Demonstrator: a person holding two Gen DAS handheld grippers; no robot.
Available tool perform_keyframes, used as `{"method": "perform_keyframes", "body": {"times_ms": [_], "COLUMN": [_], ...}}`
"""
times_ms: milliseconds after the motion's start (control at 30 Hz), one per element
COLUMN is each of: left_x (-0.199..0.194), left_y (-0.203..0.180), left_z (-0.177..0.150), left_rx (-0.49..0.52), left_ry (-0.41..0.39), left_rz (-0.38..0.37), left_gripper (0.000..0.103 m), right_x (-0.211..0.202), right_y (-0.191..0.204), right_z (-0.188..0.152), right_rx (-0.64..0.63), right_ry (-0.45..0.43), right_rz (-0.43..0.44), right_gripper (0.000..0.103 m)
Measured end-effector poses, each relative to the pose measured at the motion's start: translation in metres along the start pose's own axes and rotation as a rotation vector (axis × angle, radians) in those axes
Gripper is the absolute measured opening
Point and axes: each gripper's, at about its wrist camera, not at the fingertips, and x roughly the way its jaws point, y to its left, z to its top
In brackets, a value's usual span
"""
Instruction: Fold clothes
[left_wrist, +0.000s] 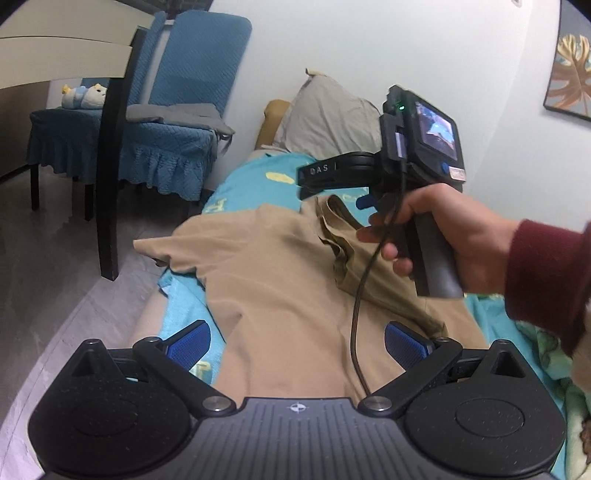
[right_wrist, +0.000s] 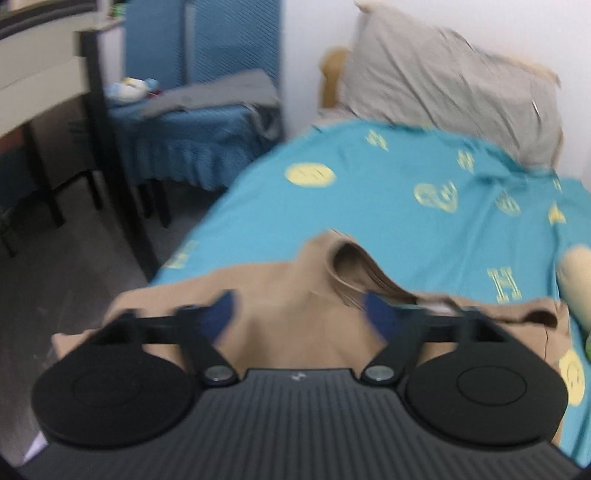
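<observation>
The tan cotton T-shirt (left_wrist: 288, 280) lies spread flat on my bed's turquoise sheet with yellow letters (left_wrist: 255, 177), one sleeve reaching over the bed's left edge. From my left wrist camera its lower part is hidden under my left gripper (left_wrist: 297, 345), whose blue pads stand wide apart with nothing between them. My right hand (left_wrist: 439, 236), in a maroon sleeve, holds the right gripper (left_wrist: 308, 181) over the rumpled collar.

My right wrist camera is blurred. The shirt (right_wrist: 295, 328) sits by the sheet's (right_wrist: 369, 206) near edge, neckline gaping. My right gripper (right_wrist: 301, 314) is spread wide, holding nothing.
</observation>
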Motion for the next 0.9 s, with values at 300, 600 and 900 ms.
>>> {"method": "perform_keyframes", "body": {"times_ms": [300,600,900], "left_x": [-0.004,-0.002,-0.037], "left_y": [0.021,0.051,0.049], "left_z": [0.005,-0.005,0.006], "left_rx": [-0.085,-0.229,-0.236], "left_ry": [0.031,0.056,-0.152], "left_rz": [0.044,0.091,0.147], "left_gripper": [0.102,0.099,0.099], "right_x": [0.009,0.07,-0.009], "right_y": [0.13,0.224,0.141], "right_z": [0.001,-0.026,0.01], "right_rx": [-0.329,-0.608,-0.222], "right_ry": [0.092,0.309,-0.048], "right_rz": [0.298,0.235,0.171], "right_gripper": [0.088,0.03,0.006]}}
